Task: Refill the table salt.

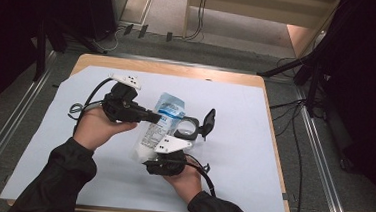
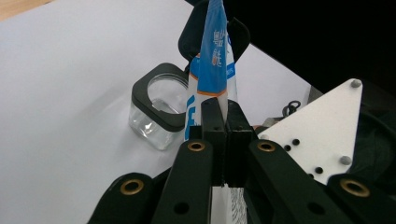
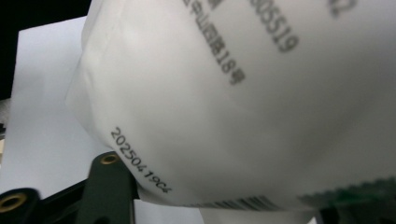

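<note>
A white and blue bag (image 1: 161,120) hangs tilted above the white sheet, between my two grippers. My left gripper (image 1: 151,116) comes in from the left and is shut on the bag's flat top edge (image 2: 212,60); its jaws meet on that edge (image 2: 226,116). My right gripper (image 1: 161,155) sits at the bag's full lower end (image 3: 233,93). Its jaws stand wide on either side of the bulging bottom and press it, with one black jaw arm (image 3: 109,186) showing at the lower left.
A clear square jar (image 1: 188,127) with a black rim stands just right of the bag, its hinged lid (image 1: 208,120) flipped open. The jar (image 2: 159,109) is behind the bag in the left gripper view. A white sheet (image 1: 242,155) covers the wooden table.
</note>
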